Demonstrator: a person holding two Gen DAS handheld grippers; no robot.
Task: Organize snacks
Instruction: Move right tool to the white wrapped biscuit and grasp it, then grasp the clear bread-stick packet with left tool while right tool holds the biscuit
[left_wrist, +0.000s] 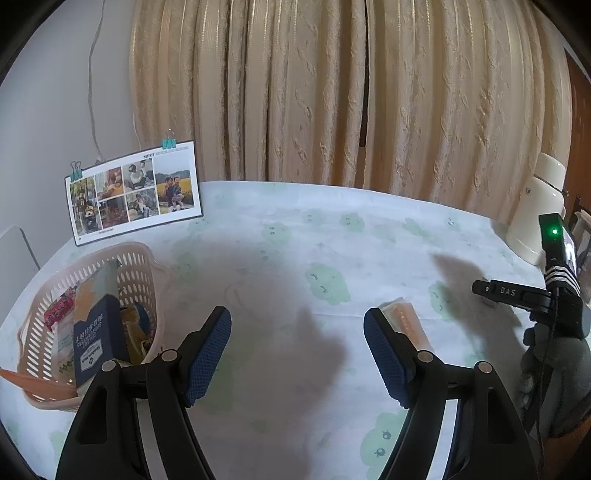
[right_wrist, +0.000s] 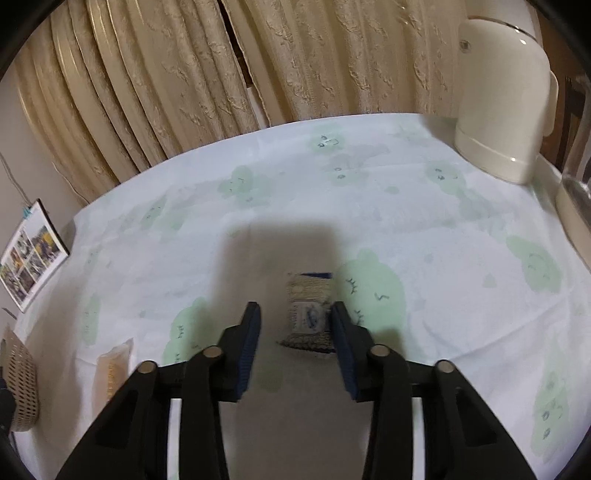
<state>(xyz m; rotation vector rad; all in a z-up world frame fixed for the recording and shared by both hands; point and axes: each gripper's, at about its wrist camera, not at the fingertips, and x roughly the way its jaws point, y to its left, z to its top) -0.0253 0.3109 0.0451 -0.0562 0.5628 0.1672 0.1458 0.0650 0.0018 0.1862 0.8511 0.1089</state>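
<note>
On the counter (right_wrist: 424, 206), covered by a pale cloth with green cloud prints, a small blue-and-white snack packet (right_wrist: 309, 314) lies flat between the spread fingers of the right tool (right_wrist: 295, 325), unclamped. At ten o'clock in the left wrist view stands a pink basket (left_wrist: 38, 332) holding a dark blue snack box (left_wrist: 96, 343) and other packets. The left tool (left_wrist: 297, 350) hangs apart, empty; an orange wafer packet (left_wrist: 408, 321) lies just beside its right finger. At two o'clock stands a cream appliance (left_wrist: 535, 214).
</note>
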